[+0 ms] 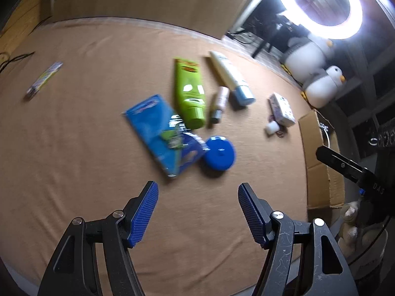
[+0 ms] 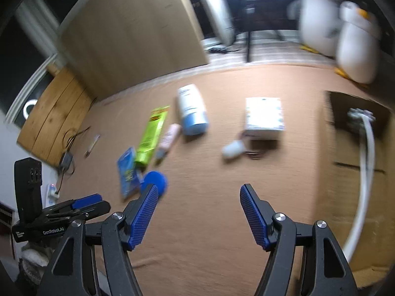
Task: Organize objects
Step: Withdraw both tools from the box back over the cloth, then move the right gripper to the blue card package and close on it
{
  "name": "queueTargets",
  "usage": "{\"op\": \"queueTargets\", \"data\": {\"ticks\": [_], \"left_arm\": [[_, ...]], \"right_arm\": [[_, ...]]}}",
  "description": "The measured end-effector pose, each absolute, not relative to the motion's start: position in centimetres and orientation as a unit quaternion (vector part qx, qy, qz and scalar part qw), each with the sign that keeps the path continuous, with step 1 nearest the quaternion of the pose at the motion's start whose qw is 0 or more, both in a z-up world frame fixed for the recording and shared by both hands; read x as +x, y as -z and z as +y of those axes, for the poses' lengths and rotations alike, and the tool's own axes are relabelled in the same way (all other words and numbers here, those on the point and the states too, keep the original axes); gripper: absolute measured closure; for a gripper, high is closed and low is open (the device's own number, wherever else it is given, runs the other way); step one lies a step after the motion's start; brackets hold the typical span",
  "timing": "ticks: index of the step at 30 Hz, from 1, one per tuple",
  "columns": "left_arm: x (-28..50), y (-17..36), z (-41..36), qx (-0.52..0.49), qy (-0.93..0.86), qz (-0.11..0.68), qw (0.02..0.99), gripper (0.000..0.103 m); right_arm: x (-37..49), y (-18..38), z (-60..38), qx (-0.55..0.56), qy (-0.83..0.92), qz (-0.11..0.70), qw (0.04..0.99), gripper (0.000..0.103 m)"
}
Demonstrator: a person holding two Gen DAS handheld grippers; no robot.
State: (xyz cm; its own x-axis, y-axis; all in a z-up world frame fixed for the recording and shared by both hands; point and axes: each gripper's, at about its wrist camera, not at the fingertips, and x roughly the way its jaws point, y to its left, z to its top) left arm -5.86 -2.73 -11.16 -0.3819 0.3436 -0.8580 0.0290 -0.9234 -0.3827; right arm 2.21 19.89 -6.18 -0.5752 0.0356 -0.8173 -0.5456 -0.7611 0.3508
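Observation:
On the tan cloth lie a blue packet, a round blue lid, a green tube, a small pink tube, a white tube with a blue cap, a white box with a small white piece, and a thin packet far left. My left gripper is open and empty, above the cloth short of the blue lid. My right gripper is open and empty; ahead lie the white box, white tube and green tube.
An open cardboard box stands at the right edge; in the right wrist view it holds a white curved cable. Two plush penguins sit behind it. A lit ring light and a wooden panel stand at the back.

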Motion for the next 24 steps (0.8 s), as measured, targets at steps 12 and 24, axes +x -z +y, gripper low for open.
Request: {"op": "queueTargets", "data": {"ticks": [12, 24], "left_arm": [[-3.9, 11.8, -9.0, -0.546, -0.81, -0.201, 0.071, 0.032], [-2.2, 12.3, -13.4, -0.54, -0.808, -0.228, 0.052, 0.032]], "right_arm": [[-8.5, 8.9, 14.8, -0.494, -0.816, 0.296, 0.06, 0.038], [-14.6, 12.6, 12.7, -0.565, -0.788, 0.236, 0.058, 0.038]]}}
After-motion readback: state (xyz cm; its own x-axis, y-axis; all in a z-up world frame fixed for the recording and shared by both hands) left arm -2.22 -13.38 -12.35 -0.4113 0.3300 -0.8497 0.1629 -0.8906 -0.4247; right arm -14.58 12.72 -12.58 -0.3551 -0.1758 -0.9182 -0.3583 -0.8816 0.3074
